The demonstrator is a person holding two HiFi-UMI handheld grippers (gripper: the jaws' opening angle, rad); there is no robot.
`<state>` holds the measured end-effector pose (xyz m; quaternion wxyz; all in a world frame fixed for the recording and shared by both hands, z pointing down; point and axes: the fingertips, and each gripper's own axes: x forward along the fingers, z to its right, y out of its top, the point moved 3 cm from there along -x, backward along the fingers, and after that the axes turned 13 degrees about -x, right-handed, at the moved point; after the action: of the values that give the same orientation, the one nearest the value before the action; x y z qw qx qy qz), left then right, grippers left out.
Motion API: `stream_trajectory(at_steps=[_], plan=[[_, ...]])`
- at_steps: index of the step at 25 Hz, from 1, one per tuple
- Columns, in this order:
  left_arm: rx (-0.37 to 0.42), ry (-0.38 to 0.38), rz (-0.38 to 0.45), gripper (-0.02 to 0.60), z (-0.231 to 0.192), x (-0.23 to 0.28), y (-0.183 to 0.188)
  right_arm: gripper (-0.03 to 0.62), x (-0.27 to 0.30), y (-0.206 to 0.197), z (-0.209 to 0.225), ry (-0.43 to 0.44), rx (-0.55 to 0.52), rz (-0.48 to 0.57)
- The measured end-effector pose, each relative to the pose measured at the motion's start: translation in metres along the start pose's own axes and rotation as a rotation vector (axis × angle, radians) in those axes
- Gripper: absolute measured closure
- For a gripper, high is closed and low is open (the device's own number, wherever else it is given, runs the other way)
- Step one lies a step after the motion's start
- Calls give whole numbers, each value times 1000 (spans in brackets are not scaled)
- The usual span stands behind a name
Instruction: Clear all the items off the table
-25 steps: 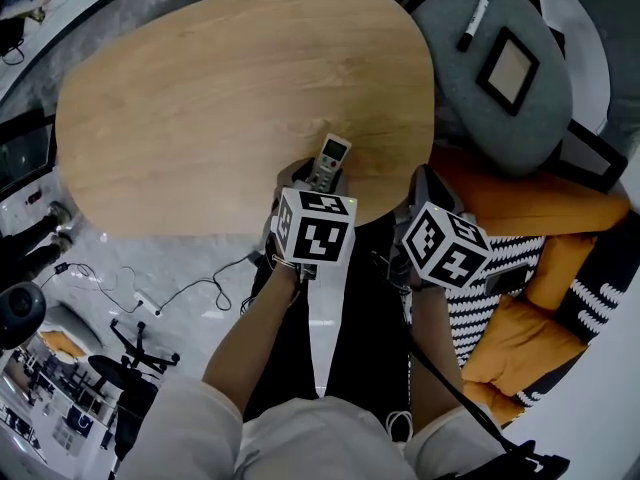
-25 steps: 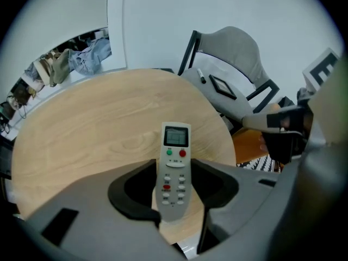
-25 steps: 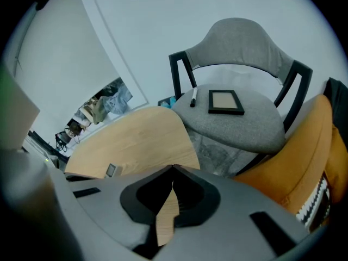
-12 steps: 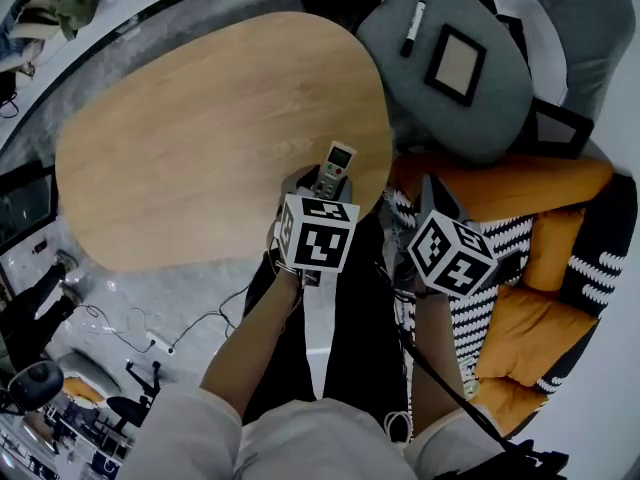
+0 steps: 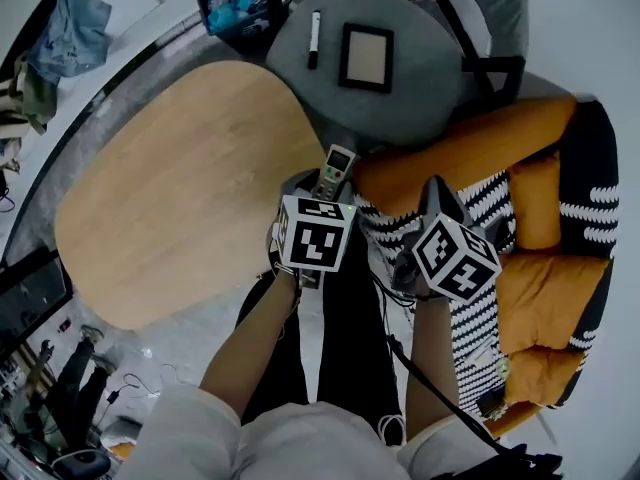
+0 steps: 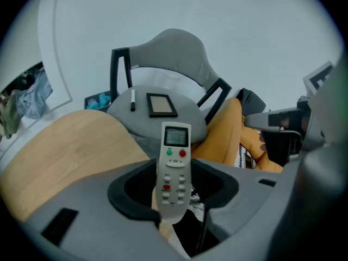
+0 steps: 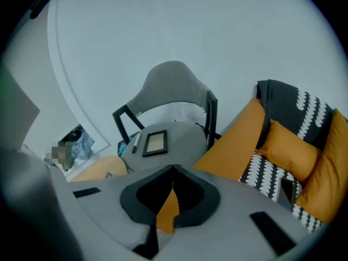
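A white remote control (image 5: 335, 166) with a small screen and red and green buttons stands up between the jaws of my left gripper (image 5: 318, 181), which is shut on its lower half. In the left gripper view the remote (image 6: 174, 167) rises out of the jaws, past the rounded end of the wooden table (image 5: 180, 188), whose top is bare. My right gripper (image 5: 433, 182) hangs over the orange cushion (image 5: 450, 153). Its tips meet in the right gripper view (image 7: 173, 168), with nothing between them.
A grey chair (image 5: 425, 83) stands beyond the table and bears a dark picture frame (image 5: 365, 56) and a black marker (image 5: 313, 38). To the right lies a sofa with orange cushions and a black-and-white patterned throw (image 5: 490, 208). A blue crate (image 5: 240, 3) sits on the floor behind.
Both grippers have swung away from the table's edge toward the chair and the sofa. The remote has gone with the left gripper and now hangs past the table's rim.
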<state>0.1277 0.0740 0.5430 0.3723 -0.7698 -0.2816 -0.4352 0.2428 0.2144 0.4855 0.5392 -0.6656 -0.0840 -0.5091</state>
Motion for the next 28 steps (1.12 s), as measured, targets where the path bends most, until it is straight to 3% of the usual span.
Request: stream_trajectory(at_steps=[4, 9, 18, 28], plan=[[60, -26, -19, 381, 30, 14, 9, 569, 3, -3, 28, -35, 67, 19], [79, -44, -40, 380, 57, 35, 29, 569, 18, 0, 41, -11, 99, 16], [-15, -55, -39, 380, 87, 102, 104, 569, 71, 42, 83, 4, 90, 13], [-32, -16, -90, 380, 110, 183, 151, 569, 127, 56, 116, 25, 115, -34]])
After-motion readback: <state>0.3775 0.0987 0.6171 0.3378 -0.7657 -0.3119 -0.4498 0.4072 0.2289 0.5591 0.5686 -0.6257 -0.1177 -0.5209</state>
